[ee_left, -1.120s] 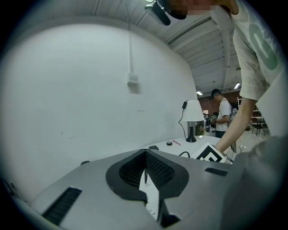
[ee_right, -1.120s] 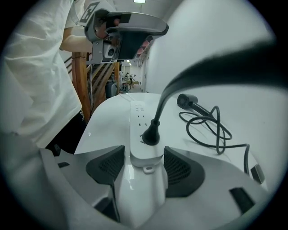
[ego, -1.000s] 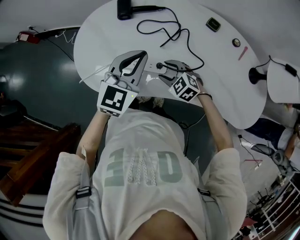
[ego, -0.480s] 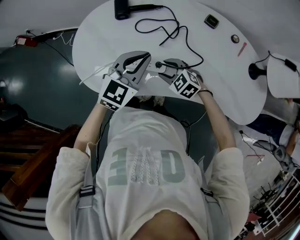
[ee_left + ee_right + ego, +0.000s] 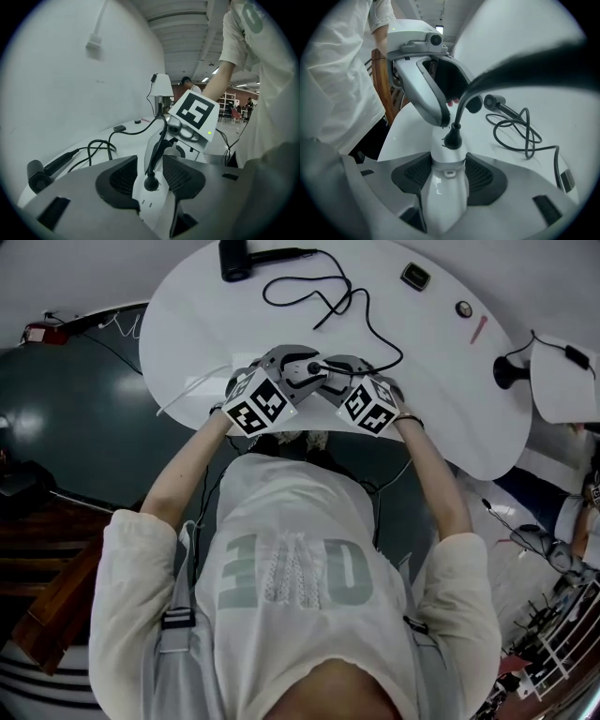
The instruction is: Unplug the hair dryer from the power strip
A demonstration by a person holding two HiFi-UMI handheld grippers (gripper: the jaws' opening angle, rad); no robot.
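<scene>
Power strip [image 5: 443, 187] socket holds the black round plug [image 5: 452, 137], seated upright, its cord [image 5: 319, 292] rising from it, then looping in loose curls over the tabletop [image 5: 441, 390] to the hair dryer [image 5: 232, 259]. Strip is glossy white plastic, long and narrow w/ rounded edges; the plug is matte black, the cord thin black rubber. Right tongs [image 5: 448, 157] are clamped on the strip's near end, ribbed dark pads pressing both its sides. Left tongs [image 5: 150, 166] come at it from the opposite end, jaws opening, w/ the plug and strip btwn them; pads stand clear of the plug. Strip lies flat near the tabletop's front edge, its long axis running along the right tongs' line toward the left tongs. Dryer is dark, lying at the far edge well apart from the strip; its long axis runs across the head view, barrel at left, handle pointing right. Tabletop is smooth, white, w/ a rounded outline. Further right on it: a small dark rectangular item [image 5: 415, 277], a small round item [image 5: 463, 308], a thin reddish stick [image 5: 479, 330].
</scene>
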